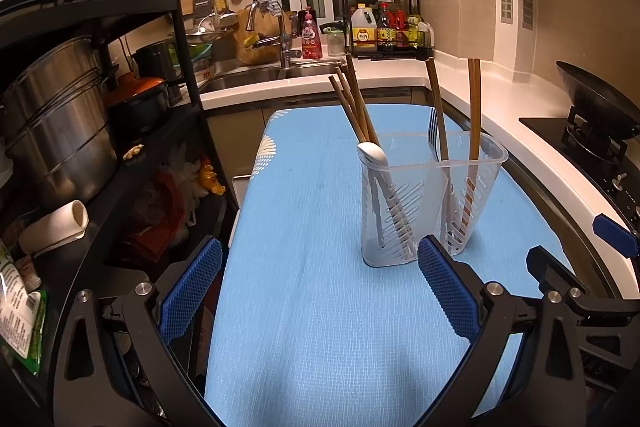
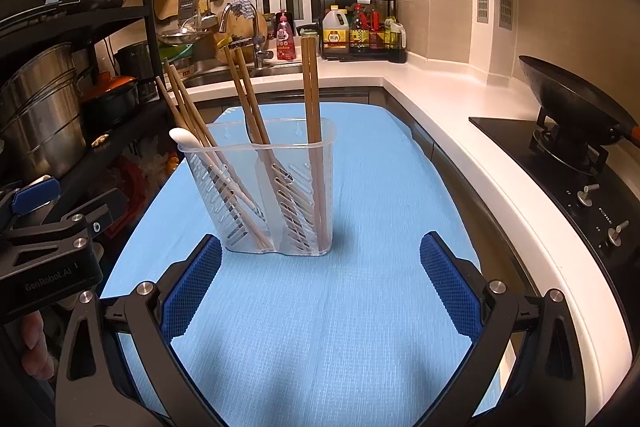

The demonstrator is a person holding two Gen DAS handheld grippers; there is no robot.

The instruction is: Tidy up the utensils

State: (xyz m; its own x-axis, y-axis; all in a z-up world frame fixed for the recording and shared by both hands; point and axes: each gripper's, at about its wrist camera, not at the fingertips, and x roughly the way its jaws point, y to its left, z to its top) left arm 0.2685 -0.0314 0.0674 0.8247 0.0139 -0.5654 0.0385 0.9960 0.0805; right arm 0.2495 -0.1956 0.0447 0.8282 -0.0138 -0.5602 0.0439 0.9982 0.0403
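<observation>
Holder (image 2: 276, 187) stands upright mid-cloth (image 2: 320, 327), at 12 o'clock from the right gripper (image 2: 320, 283) and 1 o'clock from the left gripper (image 1: 320, 287). It's clear slotted plastic with two compartments. Chopsticks (image 2: 310, 87) are upright in the 3 o'clock compartment; more chopsticks plus a white spoon (image 2: 188, 141) lean toward 10 o'clock in the other. Nothing loose on the cloth, so sorting looks about done. Holder is probably light, thin-walled and top-heavy with long sticks: tips easily, so grip low across the walls. Sticks are stiff, light and slick; pinch mid-shaft. Spoon may be ceramic, so fragile; take it by the handle. Both grippers: jaws wide apart, nothing held. Stove (image 2: 580, 167) at 3 o'clock, rack (image 1: 80, 147) at 9
</observation>
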